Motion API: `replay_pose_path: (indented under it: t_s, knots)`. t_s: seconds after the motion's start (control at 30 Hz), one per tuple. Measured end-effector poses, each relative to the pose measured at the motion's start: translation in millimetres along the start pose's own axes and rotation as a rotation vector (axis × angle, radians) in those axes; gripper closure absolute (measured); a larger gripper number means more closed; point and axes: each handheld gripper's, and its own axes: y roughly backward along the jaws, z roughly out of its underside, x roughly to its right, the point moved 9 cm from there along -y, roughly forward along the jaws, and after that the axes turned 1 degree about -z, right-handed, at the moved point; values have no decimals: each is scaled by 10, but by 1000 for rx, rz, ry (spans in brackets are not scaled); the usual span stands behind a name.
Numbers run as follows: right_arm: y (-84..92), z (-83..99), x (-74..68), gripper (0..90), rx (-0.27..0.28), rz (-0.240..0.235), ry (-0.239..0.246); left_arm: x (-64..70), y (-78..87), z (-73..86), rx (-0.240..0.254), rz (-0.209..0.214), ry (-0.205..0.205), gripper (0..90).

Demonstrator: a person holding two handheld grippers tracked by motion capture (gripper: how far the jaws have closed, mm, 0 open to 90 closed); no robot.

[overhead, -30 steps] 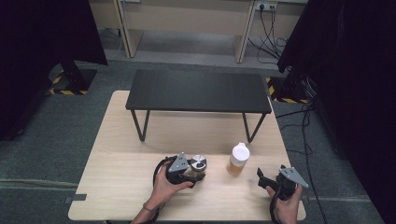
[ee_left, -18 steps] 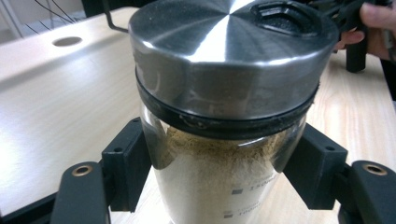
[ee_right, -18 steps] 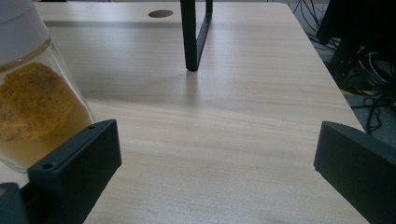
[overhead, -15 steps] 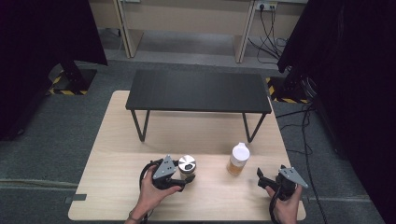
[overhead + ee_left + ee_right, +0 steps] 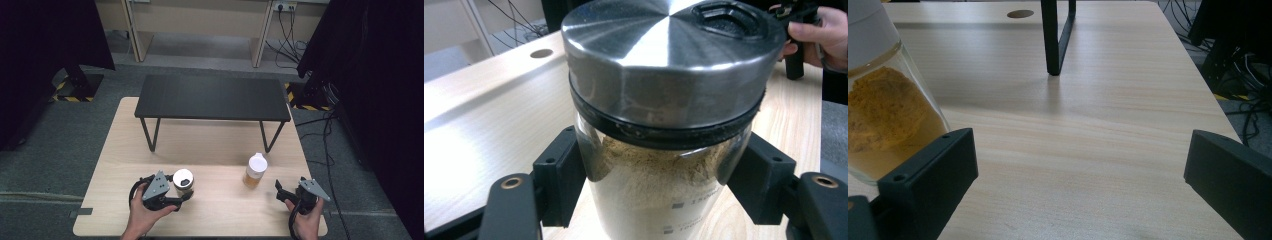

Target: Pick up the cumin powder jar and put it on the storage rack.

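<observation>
A glass jar of tan powder with a steel lid (image 5: 183, 180) (image 5: 664, 90) stands at the front left of the wooden table (image 5: 215, 145). My left gripper (image 5: 184, 190) (image 5: 661, 192) is shut on it, one jaw pressed to each side of the glass. A second jar with a white lid and yellow powder (image 5: 255, 171) (image 5: 883, 105) stands to the right of centre. My right gripper (image 5: 280, 190) (image 5: 1080, 170) is open near the front right corner, with bare wood between its jaws and the white-lidded jar just beyond its left jaw.
A low black shelf on thin metal legs (image 5: 212, 97) spans the back half of the table, one leg (image 5: 1055, 35) ahead of the right gripper. Dark curtains and cables (image 5: 330, 125) flank the table. Table edges are close on the right and front.
My left gripper has carried the steel-lidded jar leftward along the table's front, away from the white-lidded jar. The right gripper has stayed put.
</observation>
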Motion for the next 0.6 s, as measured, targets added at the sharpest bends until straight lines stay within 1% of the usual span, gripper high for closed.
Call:
replay_pose_path:
  t_s: [0.13,0.17,0.2,0.3,0.37,0.6]
  knots:
    - [1,1,1,8,1,0,-1,-27,119,-43,20,-13,21,302]
    - [1,1,3,8,2,-2,-2,-40,163,-71,26,-24,21,302]
    - [1,1,3,8,2,-2,-2,-40,163,-71,26,-24,21,302]
    - [-2,0,1,8,1,0,-2,-73,227,-147,26,-38,20,302]
    - [-5,-2,-1,8,1,2,0,-80,239,-167,26,-41,21,302]
    - [-13,-5,6,8,2,0,-3,-138,284,-342,32,-51,16,302]
